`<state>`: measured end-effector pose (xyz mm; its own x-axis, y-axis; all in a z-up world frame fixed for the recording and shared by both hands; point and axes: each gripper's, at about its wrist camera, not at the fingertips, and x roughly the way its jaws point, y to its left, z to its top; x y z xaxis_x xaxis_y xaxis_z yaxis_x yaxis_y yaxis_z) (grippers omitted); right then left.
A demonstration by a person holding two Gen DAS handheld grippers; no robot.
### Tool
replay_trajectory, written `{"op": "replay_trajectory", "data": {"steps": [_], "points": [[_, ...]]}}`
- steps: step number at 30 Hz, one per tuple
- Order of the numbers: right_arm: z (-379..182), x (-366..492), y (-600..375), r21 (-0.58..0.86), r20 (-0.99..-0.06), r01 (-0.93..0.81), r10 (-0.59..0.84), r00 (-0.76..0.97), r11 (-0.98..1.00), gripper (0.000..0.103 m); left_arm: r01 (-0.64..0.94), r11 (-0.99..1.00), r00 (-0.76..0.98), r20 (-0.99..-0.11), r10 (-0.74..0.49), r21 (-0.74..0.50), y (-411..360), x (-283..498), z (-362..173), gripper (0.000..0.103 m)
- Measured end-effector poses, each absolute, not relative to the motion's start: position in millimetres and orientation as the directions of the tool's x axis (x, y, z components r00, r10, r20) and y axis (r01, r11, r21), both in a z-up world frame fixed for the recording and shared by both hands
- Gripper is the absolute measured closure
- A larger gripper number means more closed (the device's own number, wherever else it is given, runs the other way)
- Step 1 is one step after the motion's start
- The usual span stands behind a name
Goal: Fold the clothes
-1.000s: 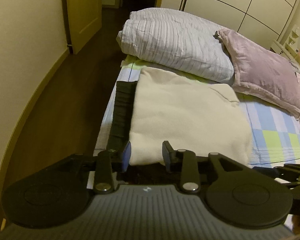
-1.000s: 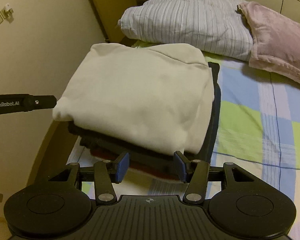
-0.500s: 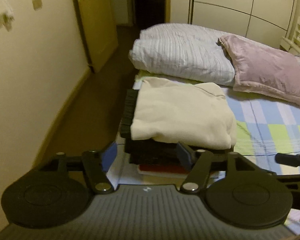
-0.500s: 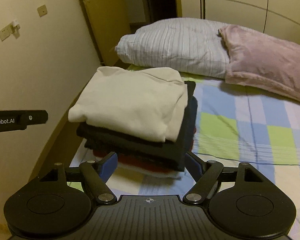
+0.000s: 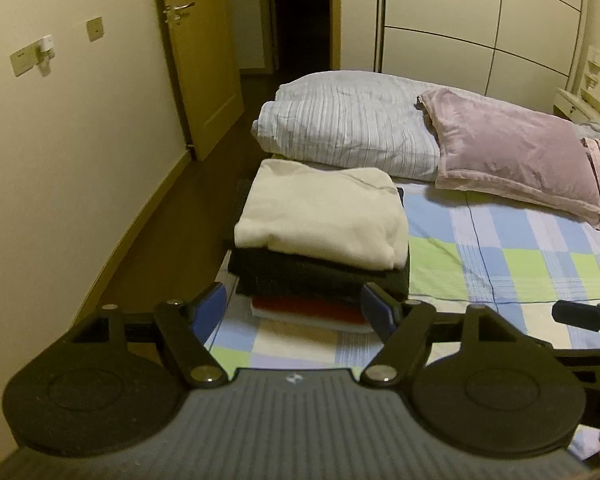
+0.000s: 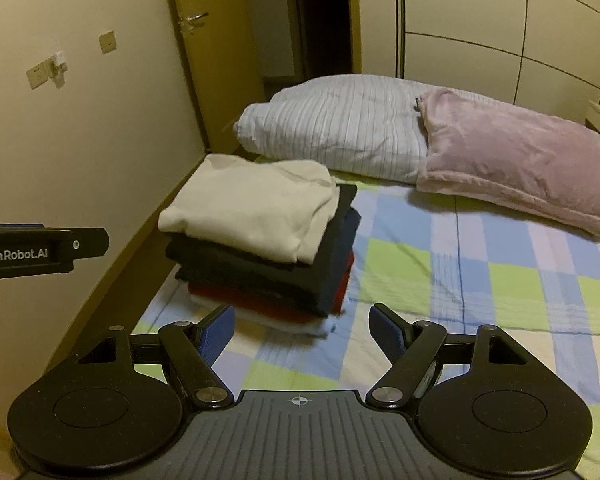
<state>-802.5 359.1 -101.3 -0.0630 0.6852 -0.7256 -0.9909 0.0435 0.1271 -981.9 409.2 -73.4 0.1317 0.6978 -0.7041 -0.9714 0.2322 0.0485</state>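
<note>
A stack of folded clothes sits near the left edge of the bed. A cream garment lies on top, over dark garments and a red one near the bottom. My left gripper is open and empty, just in front of the stack. My right gripper is open and empty, in front of the stack and a little to its right. The left gripper's side also shows in the right wrist view.
The bed has a blue, green and cream checked sheet. A striped pillow and a pink pillow lie behind the stack. A wall and dark floor are to the left, a door and wardrobe behind.
Both grippers have pulled back from the stack and opened wider. The cream garment now rests free on top of the stack.
</note>
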Motion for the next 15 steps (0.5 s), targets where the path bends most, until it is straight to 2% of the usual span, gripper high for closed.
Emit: {"op": "replay_trajectory", "data": {"steps": [6, 15], "points": [[-102, -790, 319, 0.198, -0.754, -0.98, 0.642, -0.138, 0.022, 0.026, -0.981, 0.185, 0.086, -0.722, 0.687, 0.059, 360, -981, -81, 0.032], [-110, -791, 275, 0.211, -0.789, -0.977, 0.595, -0.154, 0.028, 0.026, -0.987, 0.143, 0.037, -0.745, 0.666, 0.079, 305, -986, -87, 0.032]]}}
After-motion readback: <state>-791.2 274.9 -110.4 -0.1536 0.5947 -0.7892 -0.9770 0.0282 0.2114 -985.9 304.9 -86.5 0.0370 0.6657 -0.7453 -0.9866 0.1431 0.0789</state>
